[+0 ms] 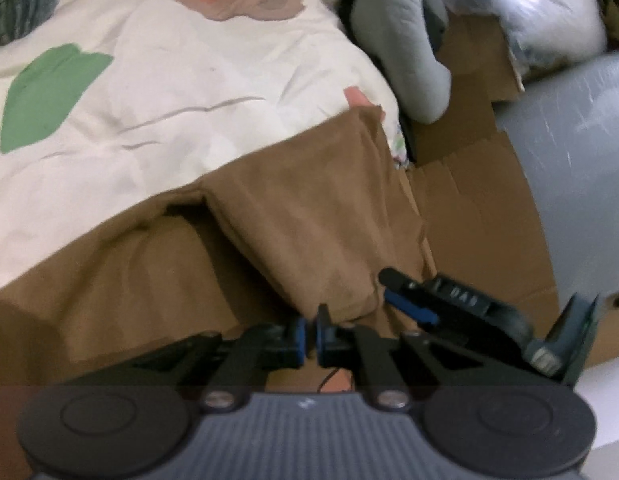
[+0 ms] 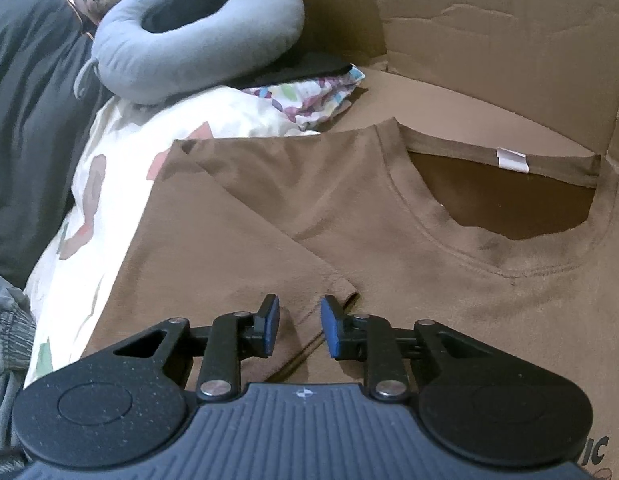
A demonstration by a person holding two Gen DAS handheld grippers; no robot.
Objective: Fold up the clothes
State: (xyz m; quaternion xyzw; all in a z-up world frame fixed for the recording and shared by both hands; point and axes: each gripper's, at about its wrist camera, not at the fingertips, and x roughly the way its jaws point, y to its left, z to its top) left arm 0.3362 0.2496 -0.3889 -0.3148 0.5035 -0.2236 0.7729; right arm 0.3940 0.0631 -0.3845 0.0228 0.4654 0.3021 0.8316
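Readable text is scarce. Raised letters "DAN" sit on the black plastic arm of the right tool (image 1: 409, 300), seen from the left wrist view; possibly more letters before them, too blurred to tell. Dark printed letters "IC" stand on the brown short-sleeved cotton T-shirt (image 2: 429, 280), bottom right corner of the right wrist view at (image 2: 597, 450); the rest of the print is cut off by the frame edge. A small white fabric neck label (image 2: 511, 160) is sewn inside the T-shirt's collar; nothing legible on it. A small white cross-in-circle mark (image 2: 304, 393) is on the grey ribbed body of the same tool, no lettering.
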